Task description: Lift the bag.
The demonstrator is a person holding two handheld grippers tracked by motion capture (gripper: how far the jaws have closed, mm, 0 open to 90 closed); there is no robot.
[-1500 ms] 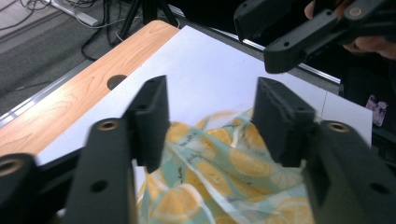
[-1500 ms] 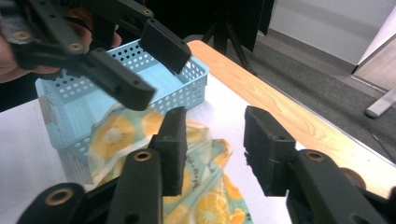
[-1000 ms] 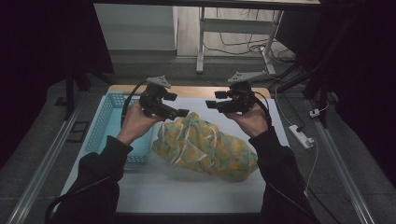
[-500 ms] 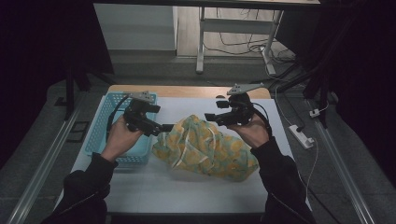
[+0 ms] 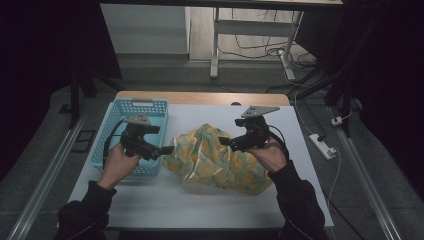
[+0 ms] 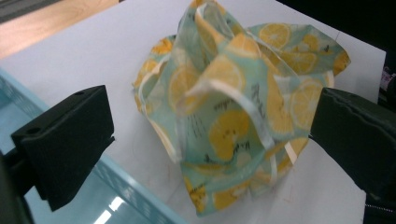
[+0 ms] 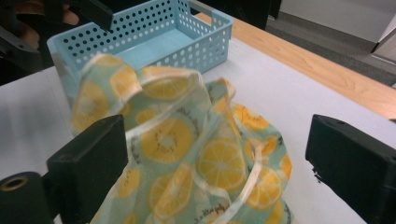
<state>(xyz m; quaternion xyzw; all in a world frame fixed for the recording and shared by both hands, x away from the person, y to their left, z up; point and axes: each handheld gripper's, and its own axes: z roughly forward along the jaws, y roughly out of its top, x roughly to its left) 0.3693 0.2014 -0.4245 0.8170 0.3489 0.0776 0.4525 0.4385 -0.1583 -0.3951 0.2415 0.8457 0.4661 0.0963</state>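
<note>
A crumpled cloth [image 5: 215, 160] printed with lemon slices on pale green lies heaped in the middle of the white table [image 5: 200, 205]. My left gripper [image 5: 165, 149] is at the heap's left edge, over the blue basket's near corner. Its jaws have just been opening and stand wide, and the cloth [image 6: 233, 116] lies ahead between them, untouched. My right gripper [image 5: 224, 142] hovers at the heap's upper right. Its jaws have just been opening too. A raised fold of cloth [image 7: 187, 154] sits between them, and the pads do not press it.
A perforated blue basket [image 5: 131, 107] stands empty at the table's left, its rim [image 6: 116, 186] close under my left jaw. A wooden strip [image 5: 200, 97] runs along the far edge. A power strip [image 5: 322, 146] lies on the floor at the right.
Both hands have come down and toward the near side. The left one has swung left to the basket's corner. Both pairs of jaws stand wider, and the cloth has settled lower.
</note>
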